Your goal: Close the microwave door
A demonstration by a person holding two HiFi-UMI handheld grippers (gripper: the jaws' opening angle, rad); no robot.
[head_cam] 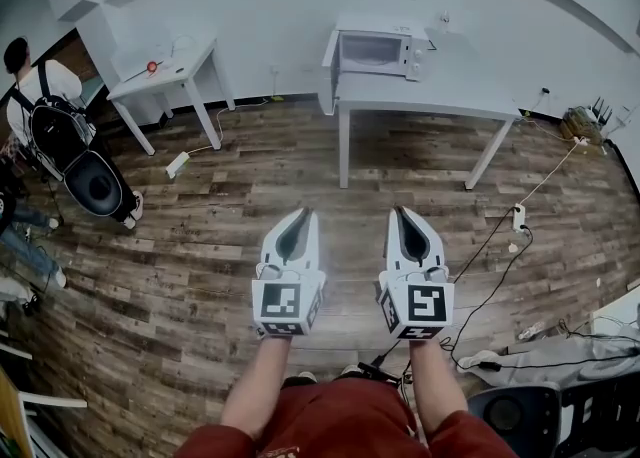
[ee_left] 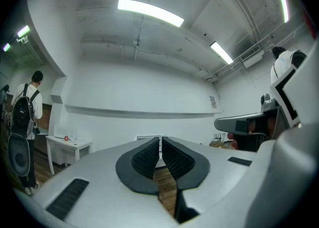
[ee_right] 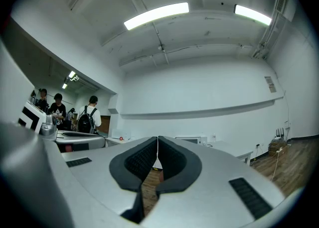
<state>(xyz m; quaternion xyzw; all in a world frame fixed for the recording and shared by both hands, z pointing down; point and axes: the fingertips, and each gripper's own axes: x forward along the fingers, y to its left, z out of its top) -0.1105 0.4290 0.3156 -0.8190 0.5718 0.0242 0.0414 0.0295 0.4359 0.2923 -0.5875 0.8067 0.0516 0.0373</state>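
My left tongs (head_cam: 300,218) and right tongs (head_cam: 405,218) are both closed on nothing, well short of the table (head_cam: 430,96). The microwave (head_cam: 375,51) sits on it, its door (head_cam: 328,68) swung open at the table's left end. I'd approach there and push the door's outer face flat. Cables (head_cam: 548,178) trail right of the table, not in my path.

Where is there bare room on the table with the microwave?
The table is bare right of the microwave and along its front edge. Its left end is crowded: the open door stands out there.
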